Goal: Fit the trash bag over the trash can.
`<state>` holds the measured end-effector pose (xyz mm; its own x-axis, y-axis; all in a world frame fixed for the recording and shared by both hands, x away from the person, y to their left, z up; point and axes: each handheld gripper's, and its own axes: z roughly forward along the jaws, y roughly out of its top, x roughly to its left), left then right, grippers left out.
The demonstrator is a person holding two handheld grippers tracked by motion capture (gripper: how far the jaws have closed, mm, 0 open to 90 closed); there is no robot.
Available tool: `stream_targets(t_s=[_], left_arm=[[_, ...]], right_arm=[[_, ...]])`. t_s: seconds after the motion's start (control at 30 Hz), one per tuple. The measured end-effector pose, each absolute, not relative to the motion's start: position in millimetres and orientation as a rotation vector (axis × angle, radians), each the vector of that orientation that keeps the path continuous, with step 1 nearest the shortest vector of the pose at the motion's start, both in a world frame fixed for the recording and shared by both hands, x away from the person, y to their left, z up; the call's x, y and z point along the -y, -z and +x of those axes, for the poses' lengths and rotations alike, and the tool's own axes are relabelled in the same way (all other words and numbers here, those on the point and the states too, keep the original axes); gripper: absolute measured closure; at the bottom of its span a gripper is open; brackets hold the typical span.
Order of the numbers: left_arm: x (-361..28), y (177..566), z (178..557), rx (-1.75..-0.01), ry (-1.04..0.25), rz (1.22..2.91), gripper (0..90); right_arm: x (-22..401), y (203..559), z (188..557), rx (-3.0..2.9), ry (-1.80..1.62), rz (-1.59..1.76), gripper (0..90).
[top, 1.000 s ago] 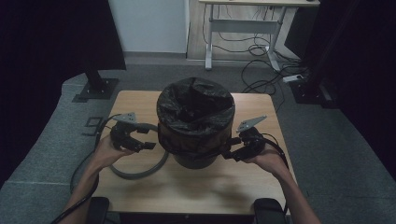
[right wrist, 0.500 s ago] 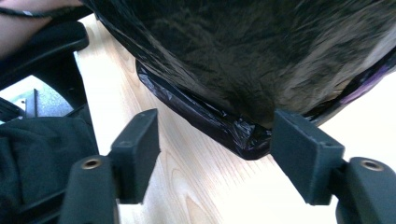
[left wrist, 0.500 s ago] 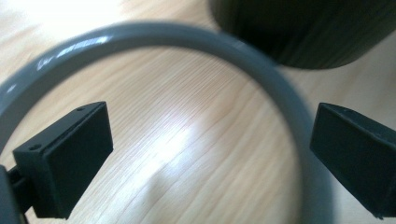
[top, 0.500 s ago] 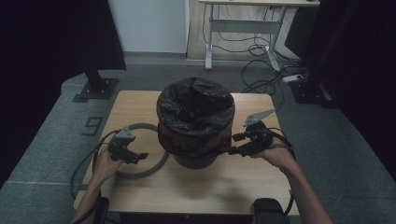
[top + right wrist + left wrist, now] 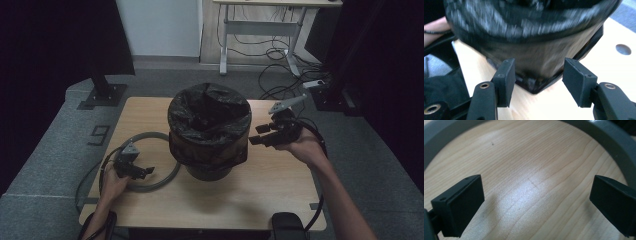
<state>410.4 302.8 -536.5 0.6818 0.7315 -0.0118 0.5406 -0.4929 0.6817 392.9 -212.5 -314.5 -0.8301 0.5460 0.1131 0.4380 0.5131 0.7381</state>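
- Left tongs (image 5: 142, 171) low at the desk's (image 5: 260, 200) near-left part, jaws spread wide apart, nothing between them, tips over the grey ring (image 5: 165, 177).
- Left hand (image 5: 114, 182) behind them, close to the desktop, forearm coming in from the bottom left edge.
- In the left gripper view, both black pads (image 5: 461, 206) just above bare wood, grey ring (image 5: 614, 140) arching round beyond them, lying flat on the desk.
- Right tongs (image 5: 257, 136) raised off the desk beside the bin's (image 5: 210, 172) right side, pointing level toward it, jaws about half apart and just been closing, gripping nothing.
- Right hand (image 5: 302, 147) cupped under the gripper, forearm stretched up from the bottom right.
- In the right gripper view, pads (image 5: 505, 81) short of the blurred black bag (image 5: 529, 22), not pressing on it.
- Bin upright mid-desk, black bag (image 5: 209, 117) folded over its rim; ring just left of it, passing near its base.
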Motion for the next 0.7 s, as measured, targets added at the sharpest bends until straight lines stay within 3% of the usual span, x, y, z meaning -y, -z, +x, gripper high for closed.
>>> stream_targets(t_s=[0.27, 0.57, 0.7], left_arm=[[-305, 546, 412, -0.988, -0.370, 2.258, 0.0], [-307, 548, 411, -1.012, -0.368, 2.235, 0.0], [-307, 548, 411, -1.020, -0.371, 2.231, 0.0]], right_arm=[[192, 281, 414, -2.527, -1.257, 0.849, 39.8], [148, 265, 451, -2.532, -1.164, 0.893, 75.7], [130, 261, 469, -2.517, -1.157, 0.901, 79.4]])
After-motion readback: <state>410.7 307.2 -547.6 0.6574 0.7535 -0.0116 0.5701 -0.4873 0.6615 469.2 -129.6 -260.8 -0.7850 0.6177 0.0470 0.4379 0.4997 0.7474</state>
